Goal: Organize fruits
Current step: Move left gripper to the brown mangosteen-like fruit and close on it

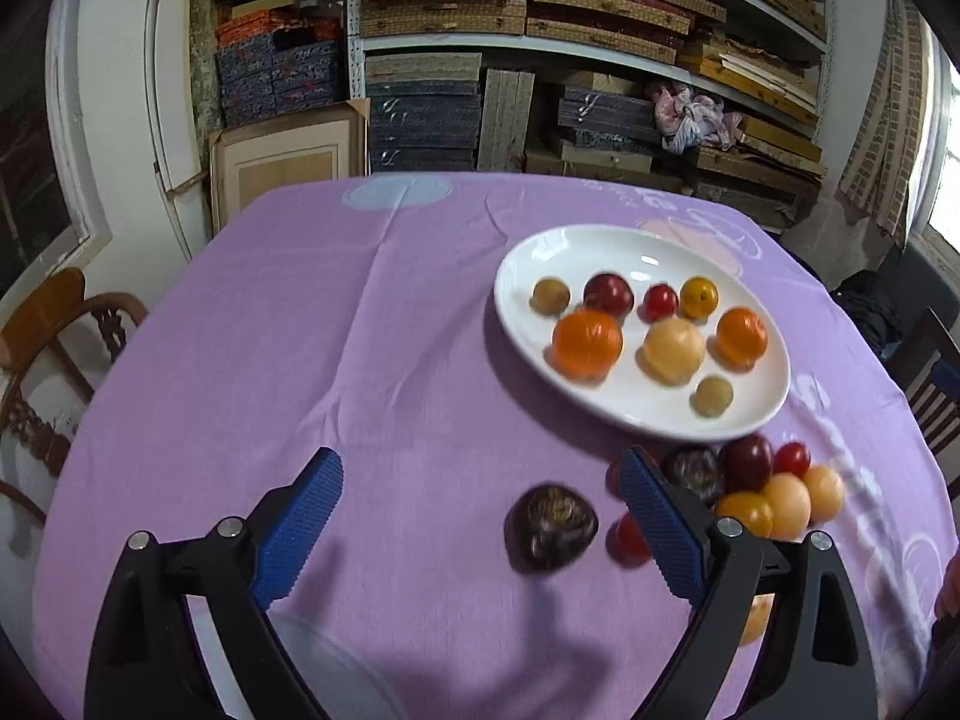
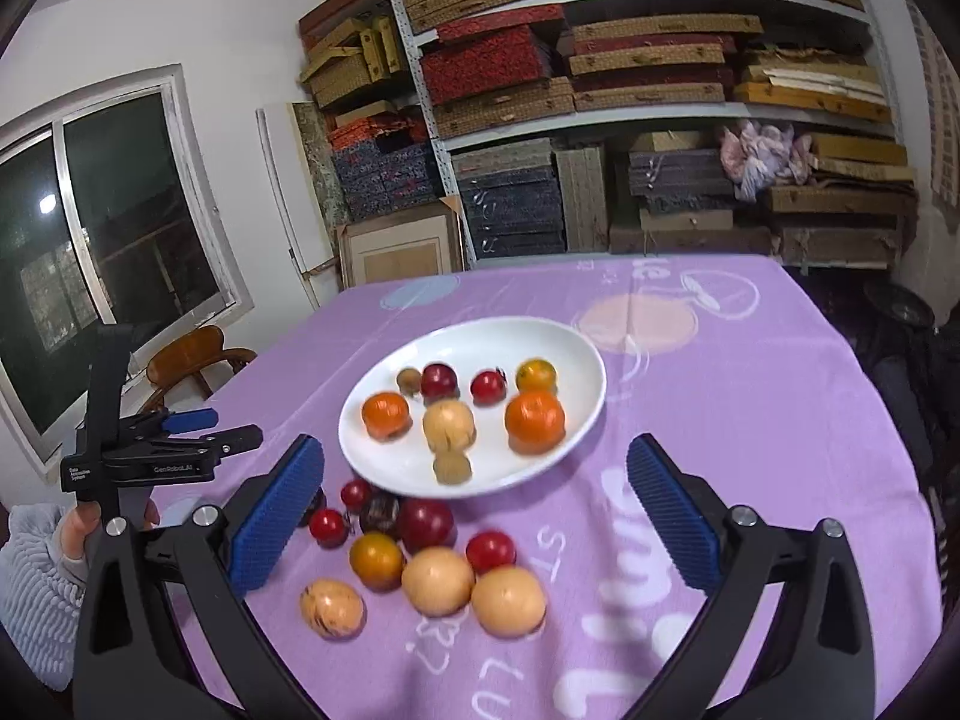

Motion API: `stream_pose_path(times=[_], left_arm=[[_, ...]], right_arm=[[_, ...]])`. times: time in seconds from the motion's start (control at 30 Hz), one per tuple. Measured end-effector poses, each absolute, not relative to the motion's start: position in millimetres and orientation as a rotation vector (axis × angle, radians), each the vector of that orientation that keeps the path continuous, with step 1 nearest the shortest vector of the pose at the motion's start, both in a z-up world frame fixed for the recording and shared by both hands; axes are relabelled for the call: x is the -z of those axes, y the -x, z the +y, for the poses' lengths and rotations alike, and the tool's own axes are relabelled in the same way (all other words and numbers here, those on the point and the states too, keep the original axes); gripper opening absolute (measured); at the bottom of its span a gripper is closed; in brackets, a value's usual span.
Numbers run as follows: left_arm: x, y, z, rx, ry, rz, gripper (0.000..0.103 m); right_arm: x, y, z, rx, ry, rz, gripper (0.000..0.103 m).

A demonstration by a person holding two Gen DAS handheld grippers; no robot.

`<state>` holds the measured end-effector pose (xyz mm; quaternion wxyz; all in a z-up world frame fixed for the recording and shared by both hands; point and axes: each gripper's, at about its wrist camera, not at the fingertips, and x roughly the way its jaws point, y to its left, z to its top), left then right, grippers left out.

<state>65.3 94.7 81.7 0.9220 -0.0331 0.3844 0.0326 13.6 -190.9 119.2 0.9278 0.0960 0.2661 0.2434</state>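
Note:
A white oval plate [image 1: 600, 246] [image 2: 576, 354] on the purple tablecloth holds several fruits: oranges [image 1: 587, 341] [image 2: 534, 420], a pale round fruit [image 1: 673, 349] [image 2: 449, 425], dark plums and cherry tomatoes. Loose fruits lie in front of the plate [image 2: 438, 579] [image 1: 786, 504]. A dark wrinkled fruit [image 1: 551, 527] lies between my left gripper's fingers, untouched. My left gripper [image 1: 480, 516] is open and empty. My right gripper [image 2: 474, 516] is open and empty above the loose pile. The left gripper also shows in the right wrist view [image 2: 204, 429].
The purple tablecloth [image 1: 360, 324] covers a table. A wooden chair [image 1: 54, 348] stands at the left edge. Shelves stacked with boxes [image 1: 540, 60] fill the far wall. A dark chair [image 1: 936, 384] is at the right.

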Motion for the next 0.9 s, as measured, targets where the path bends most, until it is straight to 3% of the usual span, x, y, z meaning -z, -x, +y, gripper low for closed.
stream_pose_path(times=[0.17,0.47,0.9], left_arm=[[-52,-53,84,-0.087,0.049,0.797,0.094],[-36,-70,71,-0.091,-0.017,0.805,0.094],[-23,-85,96,-0.071,0.135,0.902,0.096]], right_arm=[[-84,0,-192,-0.448,-0.141,0.578,0.099],[-75,-5,-193,-0.444,-0.153,0.611,0.099],[-66,-17,-191,-0.444,-0.167,0.67,0.099]])
